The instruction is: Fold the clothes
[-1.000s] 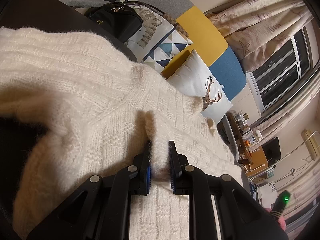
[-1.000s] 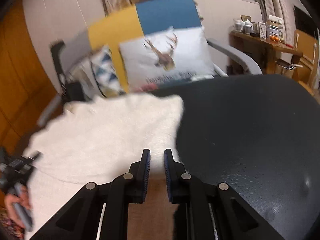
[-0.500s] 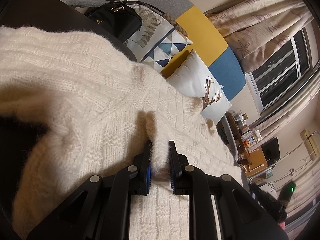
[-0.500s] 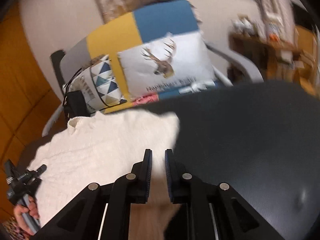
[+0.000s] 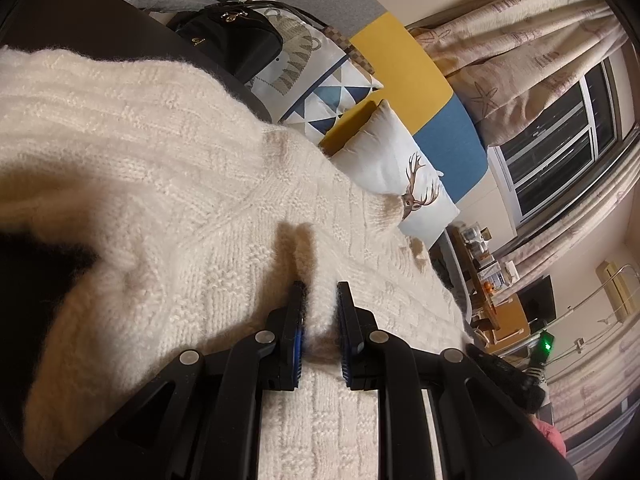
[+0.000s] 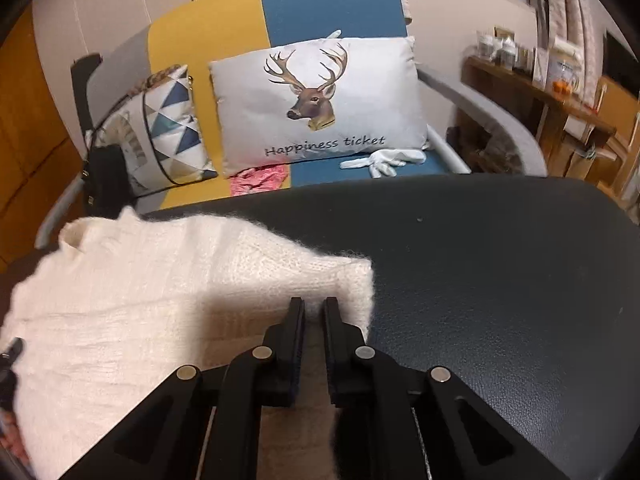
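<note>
Sweater (image 5: pixel 168 184) lies on the dark table (image 6: pixel 500 264); left tongs (image 5: pixel 319 292) pinch a ridge of its knit, right tongs (image 6: pixel 314 304) clamp its corner, jaws just closing.

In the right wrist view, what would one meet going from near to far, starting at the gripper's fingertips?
Right gripper → cream sweater → dark table surface → white glove on the sofa seat → deer cushion → blue sofa back.
</note>
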A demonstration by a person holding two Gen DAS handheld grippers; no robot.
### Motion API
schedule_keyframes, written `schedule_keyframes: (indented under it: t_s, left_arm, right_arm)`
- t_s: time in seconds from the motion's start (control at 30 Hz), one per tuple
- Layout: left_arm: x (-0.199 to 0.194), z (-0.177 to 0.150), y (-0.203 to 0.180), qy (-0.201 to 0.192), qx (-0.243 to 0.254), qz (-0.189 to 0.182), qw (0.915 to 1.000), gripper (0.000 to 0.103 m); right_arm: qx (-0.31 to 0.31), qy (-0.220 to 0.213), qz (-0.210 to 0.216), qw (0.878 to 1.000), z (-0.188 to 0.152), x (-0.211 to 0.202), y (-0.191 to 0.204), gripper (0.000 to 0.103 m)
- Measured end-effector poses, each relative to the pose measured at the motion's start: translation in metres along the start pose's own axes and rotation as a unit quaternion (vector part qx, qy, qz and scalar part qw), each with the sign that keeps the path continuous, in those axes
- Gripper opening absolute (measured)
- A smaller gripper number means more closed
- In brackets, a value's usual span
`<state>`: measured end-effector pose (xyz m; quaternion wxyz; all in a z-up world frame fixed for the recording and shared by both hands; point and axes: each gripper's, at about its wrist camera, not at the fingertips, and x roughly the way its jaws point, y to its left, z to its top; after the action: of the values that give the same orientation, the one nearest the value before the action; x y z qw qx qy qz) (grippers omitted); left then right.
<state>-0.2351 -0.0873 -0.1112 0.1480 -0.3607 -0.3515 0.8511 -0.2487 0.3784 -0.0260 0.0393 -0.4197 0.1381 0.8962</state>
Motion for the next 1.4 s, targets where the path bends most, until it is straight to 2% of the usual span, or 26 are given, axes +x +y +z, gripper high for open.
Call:
schedule_keyframes:
  t_s: [0.07, 0.17, 0.3, 0.43, 0.5, 0.63, 0.7, 0.77, 0.83, 0.9, 1.0, 1.03, 1.07, 1.2, 1.27, 1.33, 1.4]
  left_arm:
    - [0.000, 0.000, 0.000, 0.000, -0.001, -0.001, 1.0000, 0.017]
    - [0.000, 0.000, 0.000, -0.001, -0.002, -0.001, 1.0000, 0.017]
    - [0.000, 0.000, 0.000, 0.000, -0.004, -0.003, 1.0000, 0.017]
    - [0.000, 0.000, 0.000, 0.000, -0.005, -0.004, 1.0000, 0.017]
    - [0.000, 0.000, 0.000, 0.000, -0.005, -0.004, 1.0000, 0.017]
    - [-0.001, 0.001, 0.000, 0.000, -0.004, -0.005, 1.0000, 0.017]
    - [-0.001, 0.000, -0.001, 0.000, -0.004, -0.004, 1.0000, 0.017]
    - [-0.001, 0.001, -0.001, 0.000, -0.004, -0.003, 1.0000, 0.017]
    - [-0.002, 0.001, -0.001, 0.000, -0.005, -0.004, 1.0000, 0.017]
    - [-0.002, 0.001, -0.001, 0.000, -0.005, -0.004, 1.0000, 0.017]
    - [-0.002, 0.001, -0.001, 0.000, -0.005, -0.004, 1.0000, 0.017]
    - [-0.001, 0.001, -0.001, 0.000, -0.005, -0.004, 1.0000, 0.017]
    - [-0.001, 0.001, -0.001, 0.000, -0.005, -0.004, 1.0000, 0.017]
    - [-0.001, 0.001, 0.000, 0.000, -0.006, -0.007, 1.0000, 0.017]
    - [-0.001, 0.001, 0.001, 0.000, -0.007, -0.008, 0.9999, 0.017]
    - [-0.002, 0.001, 0.001, -0.001, -0.008, -0.009, 0.9999, 0.017]
    - [-0.002, 0.000, 0.001, -0.001, -0.008, -0.009, 0.9999, 0.017]
  right_arm:
    - [0.050, -0.034, 0.041, 0.997, -0.006, -0.029, -0.009, 0.015]
    - [0.012, -0.043, 0.051, 0.998, -0.025, -0.059, 0.003, 0.014]
    - [-0.053, -0.014, 0.031, 0.998, -0.046, -0.061, 0.019, 0.012]
    - [-0.064, 0.012, -0.018, 0.998, -0.068, -0.044, 0.008, 0.008]
    - [-0.054, 0.006, -0.034, 0.998, -0.070, -0.044, 0.002, 0.016]
    - [-0.022, 0.029, -0.011, 0.999, -0.059, -0.049, -0.006, 0.018]
    - [0.015, 0.007, 0.017, 1.000, -0.048, -0.061, -0.012, 0.018]
    - [-0.001, -0.028, 0.028, 0.999, -0.034, -0.071, -0.002, 0.018]
    - [-0.051, -0.036, 0.015, 0.998, -0.017, -0.065, 0.018, 0.018]
    - [-0.084, -0.026, 0.002, 0.996, -0.005, -0.048, 0.032, 0.015]
    - [-0.100, -0.006, -0.037, 0.994, 0.006, -0.020, 0.035, 0.014]
    - [-0.100, 0.012, -0.059, 0.993, 0.008, -0.008, 0.031, 0.012]
    - [-0.096, 0.013, -0.063, 0.993, 0.008, 0.000, 0.025, 0.010]
    - [-0.066, 0.010, -0.049, 0.997, 0.013, 0.001, 0.018, 0.010]
    - [-0.054, 0.007, -0.036, 0.998, 0.013, -0.012, 0.020, 0.010]
    - [-0.060, -0.020, -0.010, 0.998, 0.003, -0.031, 0.031, 0.010]
    - [-0.078, -0.013, 0.006, 0.997, -0.014, -0.040, 0.047, 0.010]
